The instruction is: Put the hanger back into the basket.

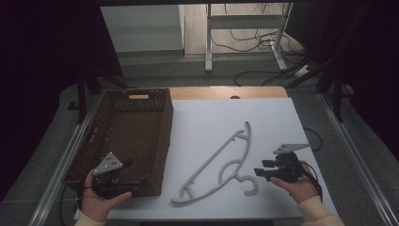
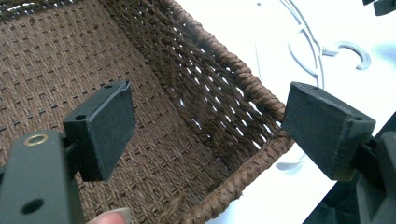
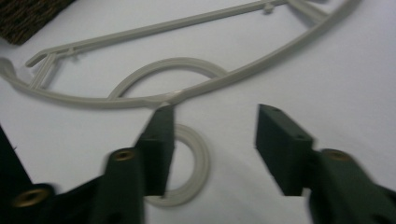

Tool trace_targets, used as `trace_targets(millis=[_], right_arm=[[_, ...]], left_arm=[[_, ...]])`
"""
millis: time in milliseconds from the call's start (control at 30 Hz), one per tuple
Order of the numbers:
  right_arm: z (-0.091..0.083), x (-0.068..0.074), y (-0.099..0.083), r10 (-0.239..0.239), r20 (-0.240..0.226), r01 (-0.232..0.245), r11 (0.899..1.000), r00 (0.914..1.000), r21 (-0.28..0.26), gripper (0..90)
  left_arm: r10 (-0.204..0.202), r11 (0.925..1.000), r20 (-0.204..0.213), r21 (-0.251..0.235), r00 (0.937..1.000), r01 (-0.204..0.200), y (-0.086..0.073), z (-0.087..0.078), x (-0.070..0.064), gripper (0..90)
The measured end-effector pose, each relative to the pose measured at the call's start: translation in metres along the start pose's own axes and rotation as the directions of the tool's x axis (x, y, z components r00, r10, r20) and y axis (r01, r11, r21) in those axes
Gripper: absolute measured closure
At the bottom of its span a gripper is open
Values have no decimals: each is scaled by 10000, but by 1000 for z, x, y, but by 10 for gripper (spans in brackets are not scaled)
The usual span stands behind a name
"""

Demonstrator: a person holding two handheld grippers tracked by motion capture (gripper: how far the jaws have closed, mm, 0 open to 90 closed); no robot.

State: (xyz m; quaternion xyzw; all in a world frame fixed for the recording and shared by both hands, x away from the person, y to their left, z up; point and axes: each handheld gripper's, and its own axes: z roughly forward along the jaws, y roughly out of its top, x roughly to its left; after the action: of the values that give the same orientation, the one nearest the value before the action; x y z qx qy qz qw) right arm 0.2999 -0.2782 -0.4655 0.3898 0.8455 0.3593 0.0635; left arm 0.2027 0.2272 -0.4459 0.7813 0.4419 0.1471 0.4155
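Note:
A pale grey plastic hanger (image 1: 221, 162) lies flat on the white table (image 1: 268, 117), its hook (image 1: 250, 184) toward the near edge. My right gripper (image 1: 263, 168) hovers open just right of the hook. In the right gripper view the open gripper (image 3: 219, 144) has one jaw over the hook (image 3: 198, 163) and nothing held, with the hanger's body (image 3: 187, 93) ahead. A brown wicker basket (image 1: 167, 136) stands at the left, and my left gripper (image 1: 136, 178) is at its near right corner. The left gripper (image 2: 215, 130) is open astride the basket wall (image 2: 243, 79), one jaw inside, one outside.
The basket holds nothing that I can see. Bare white tabletop stretches right of and beyond the hanger (image 2: 308, 42). A wooden strip (image 1: 226, 92) edges the table's far side, with a desk frame and cables on the floor behind.

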Motion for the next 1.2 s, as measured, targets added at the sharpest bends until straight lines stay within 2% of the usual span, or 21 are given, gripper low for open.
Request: trace_targets(millis=[33, 133, 367, 500, 600, 733, 767, 800, 833, 867, 900, 933, 967, 1000, 1067, 1100, 1200], right_arm=[[-2, -3, -2, 139, 84, -137, 9997, 9999, -187, 341], [-6, -4, -5, 170, 250, -163, 9995, 9995, -276, 290], [-9, -8, -11, 368, 395, -356, 9989, 9985, -298, 271], [-8, -9, -9, 538, 82, -534, 9978, 9985, -396, 271], [-9, -8, -7, 489, 78, -486, 9979, 9988, -438, 270], [-10, -11, -8, 616, 37, -613, 9966, 9981, -554, 272], [-11, -12, -8, 690, -60, -692, 9960, 9976, -558, 273], [-11, -13, -9, 733, -137, -739, 9957, 9972, -553, 273], [-10, -14, -10, 743, -146, -750, 9958, 9971, -530, 273], [-10, -14, -10, 737, -143, -743, 9959, 9972, -521, 273], [-10, -14, -10, 737, -143, -743, 9959, 9972, -521, 273], [-9, -15, -10, 774, -159, -781, 9956, 9969, -521, 273], [-9, -15, -10, 774, -159, -781, 9956, 9969, -521, 273], [-9, -16, -9, 798, -144, -804, 9952, 9967, -554, 273], [-9, -17, -9, 820, -103, -825, 9950, 9966, -560, 272], [-9, -17, -9, 820, -103, -825, 9950, 9966, -560, 272], [-9, -18, -10, 829, -24, -829, 9952, 9966, -527, 272]], left_arm=[[9, 10000, -4, 13, 10000, -9, 0, 0, 0, 171], [6, 10000, 1, 3, 10000, -6, 1, 0, -1, 170], [36, 10000, 25, 11, 10000, -36, 1, 1, -2, 171], [81, 9996, 44, -268, 10000, -80, 5, -1, -9, 177], [444, 9984, 476, -360, 9979, -427, 19, 6, -25, 178], [988, 9950, 1080, -234, 9892, -969, 35, 23, -49, 178], [988, 9950, 1080, -234, 9892, -969, 35, 23, -49, 178], [1287, 9917, 1329, -120, 9827, -1282, 41, 32, -60, 180], [1428, 9896, 1444, -38, 9792, -1438, 44, 37, -65, 183], [1428, 9896, 1444, -38, 9792, -1438, 44, 37, -65, 185], [1549, 9875, 1557, 48, 9756, -1575, 47, 42, -69, 185], [1706, 9843, 1764, 151, 9694, -1760, 53, 52, -76, 190], [1706, 9843, 1764, 151, 9694, -1760, 53, 52, -76, 192], [1812, 9812, 1927, 304, 9644, -1904, 58, 62, -82, 193], [1870, 9782, 2073, 505, 9602, -2013, 61, 73, -88, 196], [1870, 9782, 2073, 505, 9602, -2013, 61, 73, -88, 199], [1991, 9697, 2340, 932, 9516, -2258, 62, 91, -99, 205]])
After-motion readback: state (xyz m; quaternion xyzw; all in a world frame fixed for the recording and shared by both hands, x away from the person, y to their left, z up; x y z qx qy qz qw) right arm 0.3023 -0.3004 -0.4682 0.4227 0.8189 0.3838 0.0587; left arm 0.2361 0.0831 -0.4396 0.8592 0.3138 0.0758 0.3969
